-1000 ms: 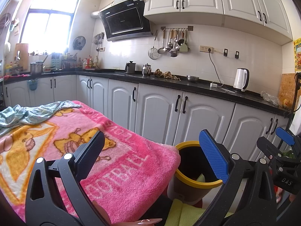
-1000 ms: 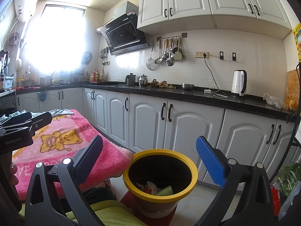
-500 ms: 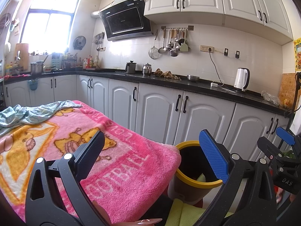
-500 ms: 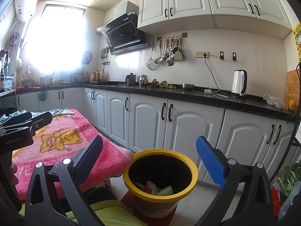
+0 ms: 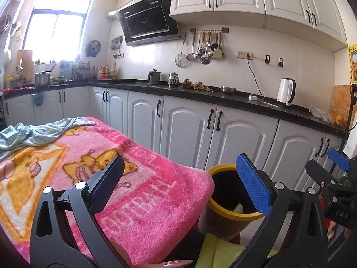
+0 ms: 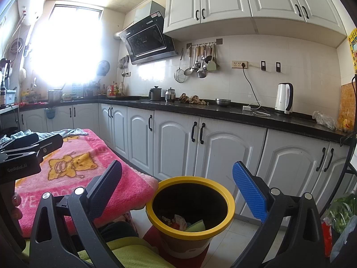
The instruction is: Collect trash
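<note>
A yellow-rimmed trash bin (image 6: 223, 192) stands on the floor beside the table, with crumpled trash (image 6: 178, 221) and a green scrap inside. My right gripper (image 6: 178, 185) hovers above and in front of the bin, open, nothing between its fingers. My left gripper (image 5: 180, 178) is open too, held over the right end of the pink blanket (image 5: 89, 167), empty. In the left wrist view the bin (image 5: 223, 207) sits past the blanket's corner. The right gripper's blue pad (image 5: 339, 163) shows at the far right there. No loose trash shows on the blanket.
A light blue cloth (image 5: 33, 131) lies crumpled at the blanket's far left. White cabinets (image 6: 200, 145) under a black counter (image 6: 223, 111) run behind, with a white kettle (image 6: 283, 98). A bag of greens (image 6: 341, 212) sits on the floor at right. Yellow-green fabric (image 6: 133, 254) lies below.
</note>
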`<action>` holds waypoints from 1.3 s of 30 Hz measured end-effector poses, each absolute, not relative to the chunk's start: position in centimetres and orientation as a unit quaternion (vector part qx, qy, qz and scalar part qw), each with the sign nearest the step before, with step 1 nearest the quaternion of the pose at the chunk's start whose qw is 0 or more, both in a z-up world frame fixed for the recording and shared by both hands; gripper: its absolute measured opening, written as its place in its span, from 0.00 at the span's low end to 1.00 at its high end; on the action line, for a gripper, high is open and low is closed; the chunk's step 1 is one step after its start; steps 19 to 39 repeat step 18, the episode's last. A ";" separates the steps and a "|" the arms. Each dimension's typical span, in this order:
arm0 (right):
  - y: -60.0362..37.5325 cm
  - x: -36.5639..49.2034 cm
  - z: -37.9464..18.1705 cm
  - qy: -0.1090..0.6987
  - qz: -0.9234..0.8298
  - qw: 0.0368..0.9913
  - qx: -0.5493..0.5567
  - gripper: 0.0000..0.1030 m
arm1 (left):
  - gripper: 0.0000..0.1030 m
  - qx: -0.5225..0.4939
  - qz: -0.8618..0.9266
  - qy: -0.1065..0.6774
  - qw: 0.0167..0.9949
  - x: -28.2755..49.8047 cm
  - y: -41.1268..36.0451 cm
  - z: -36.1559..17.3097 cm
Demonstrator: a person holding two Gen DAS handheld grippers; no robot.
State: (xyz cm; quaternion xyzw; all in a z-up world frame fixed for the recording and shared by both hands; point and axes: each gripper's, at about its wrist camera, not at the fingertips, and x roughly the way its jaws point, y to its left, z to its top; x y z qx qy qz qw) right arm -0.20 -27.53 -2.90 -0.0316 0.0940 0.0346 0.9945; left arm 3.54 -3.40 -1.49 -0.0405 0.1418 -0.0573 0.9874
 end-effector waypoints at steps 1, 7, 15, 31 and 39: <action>-27.5 -0.2 -2.9 0.095 0.035 0.994 -0.032 0.94 | 0.89 -0.039 -0.057 0.144 0.987 3.6 -3.2 -1.5; -27.3 0.6 -3.1 0.108 0.037 0.993 -0.029 0.94 | 0.89 -0.043 -0.052 0.156 0.985 3.6 -2.4 -1.5; -16.0 5.5 -0.6 0.123 0.191 0.972 -0.065 0.94 | 0.90 -0.139 0.102 0.212 0.962 3.0 12.7 -1.0; -6.2 7.8 -0.6 0.168 0.289 0.938 -0.084 0.94 | 0.89 -0.157 0.280 0.232 0.918 0.6 23.7 -1.9; -6.2 7.8 -0.6 0.168 0.289 0.938 -0.084 0.94 | 0.89 -0.157 0.280 0.232 0.918 0.6 23.7 -1.9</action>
